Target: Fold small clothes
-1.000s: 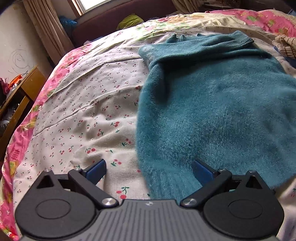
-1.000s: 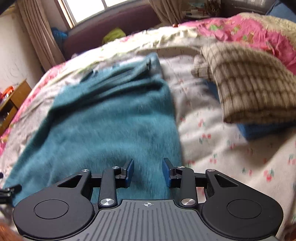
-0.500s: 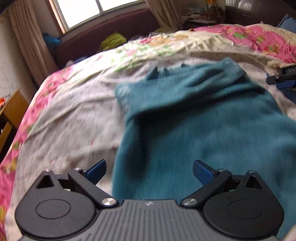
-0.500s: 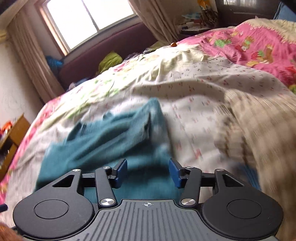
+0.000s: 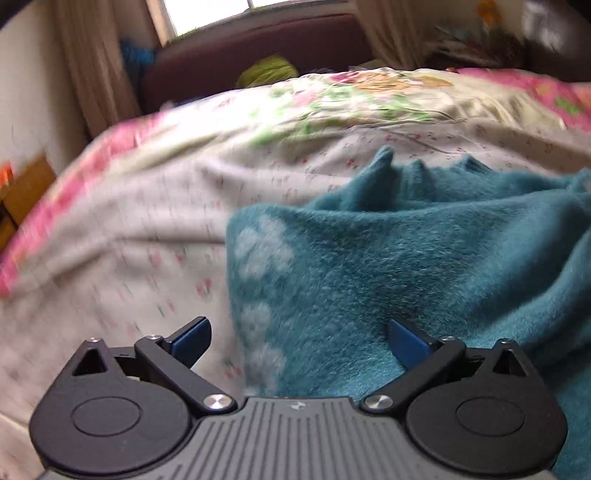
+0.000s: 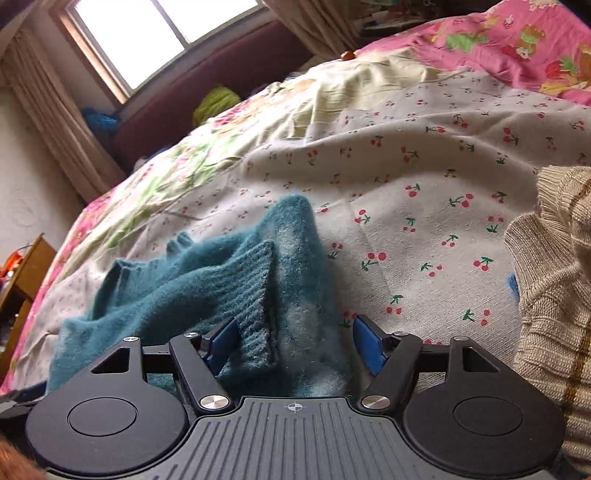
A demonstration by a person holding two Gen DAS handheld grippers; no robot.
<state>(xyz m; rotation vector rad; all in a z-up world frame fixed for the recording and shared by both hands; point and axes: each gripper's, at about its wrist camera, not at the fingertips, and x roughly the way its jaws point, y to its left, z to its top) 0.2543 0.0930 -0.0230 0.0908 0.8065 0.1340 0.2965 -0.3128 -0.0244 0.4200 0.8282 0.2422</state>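
Right wrist view: spread right tongs (image 6: 293, 341) astride teal sweater (image 6: 207, 280) cuff.

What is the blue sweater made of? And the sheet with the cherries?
The sweater looks like fuzzy knitted wool or a wool-like yarn: its surface is hairy and its cuff shows knit ribs. The sheet looks like thin woven cotton, matte and creased, with printed cherries.

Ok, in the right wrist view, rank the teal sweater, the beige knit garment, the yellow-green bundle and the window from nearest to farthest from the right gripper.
1. Teal sweater: between the right gripper's open fingers.
2. Beige knit garment: right edge.
3. Yellow-green bundle: beyond the bed, upper left.
4. Window: top left, behind it.
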